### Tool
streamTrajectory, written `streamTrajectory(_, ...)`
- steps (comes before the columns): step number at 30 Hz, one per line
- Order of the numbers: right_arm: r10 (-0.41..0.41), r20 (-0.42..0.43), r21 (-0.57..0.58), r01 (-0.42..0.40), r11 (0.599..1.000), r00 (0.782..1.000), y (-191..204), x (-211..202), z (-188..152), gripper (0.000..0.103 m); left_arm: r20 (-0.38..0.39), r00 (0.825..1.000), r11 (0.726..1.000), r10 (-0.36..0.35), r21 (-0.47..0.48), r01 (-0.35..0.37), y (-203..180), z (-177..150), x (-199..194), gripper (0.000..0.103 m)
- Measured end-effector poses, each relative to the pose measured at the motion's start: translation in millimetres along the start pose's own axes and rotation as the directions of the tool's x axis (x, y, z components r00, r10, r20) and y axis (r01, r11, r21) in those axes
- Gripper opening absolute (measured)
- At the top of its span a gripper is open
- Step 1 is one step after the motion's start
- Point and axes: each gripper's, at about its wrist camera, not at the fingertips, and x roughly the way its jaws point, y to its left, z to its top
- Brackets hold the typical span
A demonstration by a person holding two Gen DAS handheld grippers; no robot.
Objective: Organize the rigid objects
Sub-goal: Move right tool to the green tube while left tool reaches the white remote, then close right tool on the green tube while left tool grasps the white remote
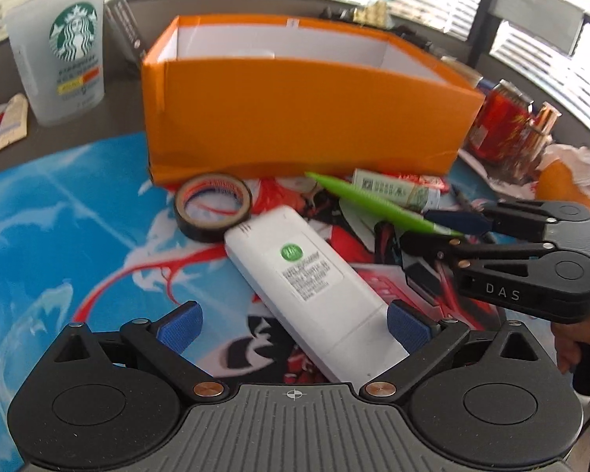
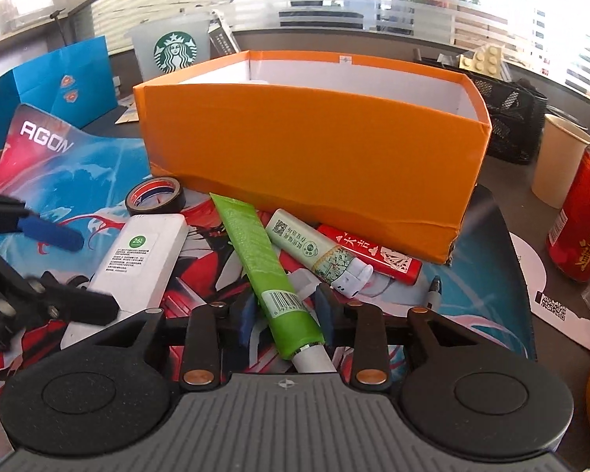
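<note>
The right gripper [image 2: 283, 308] has its blue pads narrowly apart on either side of a green tube [image 2: 264, 271], close against its lower end; whether the pads actually press on it cannot be told. The tube lies slanted, its crimped end toward the orange box [image 2: 314, 149]. The left gripper [image 1: 293, 322] stands wide open, its blue pads either side of the near end of a white remote control [image 1: 314, 295] without pinching it. The remote lies face down on a colourful printed desk mat [image 1: 59, 236]. A roll of black tape [image 1: 212, 206] lies just beside the remote's far end, near the box. Right of the green tube lie a pale green tube [image 2: 318, 253] and a red lighter [image 2: 373, 253], against the box front. Behind the box stands a frosted Starbucks cup [image 2: 173, 49]; a red drink can [image 2: 586, 216] stands at right.
</note>
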Motion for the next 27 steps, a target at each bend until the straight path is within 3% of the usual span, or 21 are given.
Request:
streamTrajectory(4,0.002,0.019,0.013,-0.003,1.0,1.0,-2.0,-1.0,-3.5,0.031,0.025,0.999,0.999,0.045,0.02,-0.045,-14.1,-1.5,8.7,0.103)
streamTrajectory(8,-0.005,0.03,0.0,0.005,1.0,1.0,-0.4,-1.2,-5.4,0.031,0.059,0.992,0.986,0.109,0.118,-0.116,-30.3,-3.6,20.3,0.103)
streamTrajectory(21,-0.005,0.05,-0.007,0.005,1.0,0.999,1.7,-1.1,-9.9,0.032,0.122,0.993,0.976,-0.009,0.215,-0.018,-8.3,-12.7,14.6,0.103)
streamTrajectory(24,-0.007,0.055,-0.007,0.007,1.0,0.998,2.9,-0.8,-10.4,0.033,0.137,0.99,0.977,-0.016,0.211,-0.013,-4.0,-13.1,11.0,0.093)
streamTrajectory(26,-0.008,0.059,-0.004,0.008,1.0,0.998,3.6,-0.7,-10.7,0.033,0.152,0.988,0.977,-0.035,0.214,0.001,-2.5,-14.3,6.9,0.073)
streamTrajectory(27,-0.009,0.06,-0.003,0.009,1.0,0.998,3.9,-0.4,-10.7,0.032,0.158,0.986,0.976,-0.05,0.219,0.014,-3.0,-14.5,4.5,0.051)
